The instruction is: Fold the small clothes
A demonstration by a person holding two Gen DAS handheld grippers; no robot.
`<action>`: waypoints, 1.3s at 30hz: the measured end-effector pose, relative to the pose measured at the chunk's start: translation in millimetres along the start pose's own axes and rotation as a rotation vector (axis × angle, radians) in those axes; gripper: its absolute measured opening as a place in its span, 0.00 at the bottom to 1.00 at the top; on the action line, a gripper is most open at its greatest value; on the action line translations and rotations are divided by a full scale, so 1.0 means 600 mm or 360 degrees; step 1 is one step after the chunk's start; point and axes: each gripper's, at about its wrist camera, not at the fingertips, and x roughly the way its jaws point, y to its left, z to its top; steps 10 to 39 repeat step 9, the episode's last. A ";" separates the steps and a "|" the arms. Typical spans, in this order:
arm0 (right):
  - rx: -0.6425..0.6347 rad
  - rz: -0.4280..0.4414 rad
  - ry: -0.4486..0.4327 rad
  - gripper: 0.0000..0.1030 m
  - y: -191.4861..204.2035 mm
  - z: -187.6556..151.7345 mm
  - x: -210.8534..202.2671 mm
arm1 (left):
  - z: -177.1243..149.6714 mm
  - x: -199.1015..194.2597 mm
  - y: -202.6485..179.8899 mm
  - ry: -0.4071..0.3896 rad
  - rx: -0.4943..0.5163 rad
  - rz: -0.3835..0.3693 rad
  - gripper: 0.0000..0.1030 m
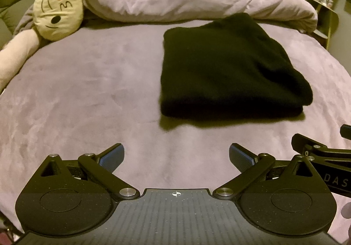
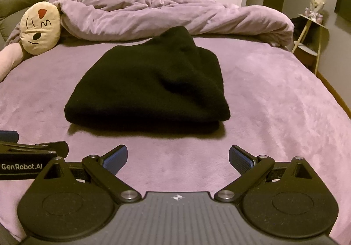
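A black garment, folded into a thick rectangle, lies flat on a bed covered in a mauve plush sheet, just ahead of both sets of jaws and touched by neither. From the right gripper it sits straight ahead and slightly left of the jaws; from the left gripper it lies ahead and to the right. Both grippers hover low over the sheet side by side, jaws spread wide and holding nothing, blue pads facing inward. Beyond the garment, a rumpled mauve duvet is bunched across the far end of the bed. Far ahead and left of the jaws, a round cream plush cushion with a stitched face rests against the duvet. Ahead and right, off the bed, stands a small side table.
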 end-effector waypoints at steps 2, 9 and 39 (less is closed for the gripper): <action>-0.0009 -0.0004 -0.0003 0.96 0.000 0.000 -0.001 | -0.001 0.001 -0.001 0.0008 -0.0003 -0.0004 1.00; 0.0011 0.0000 -0.0001 0.96 -0.003 0.001 -0.001 | -0.002 0.001 -0.001 0.0023 0.0003 -0.0027 1.00; 0.0011 0.0000 -0.0001 0.96 -0.003 0.001 -0.001 | -0.002 0.001 -0.001 0.0023 0.0003 -0.0027 1.00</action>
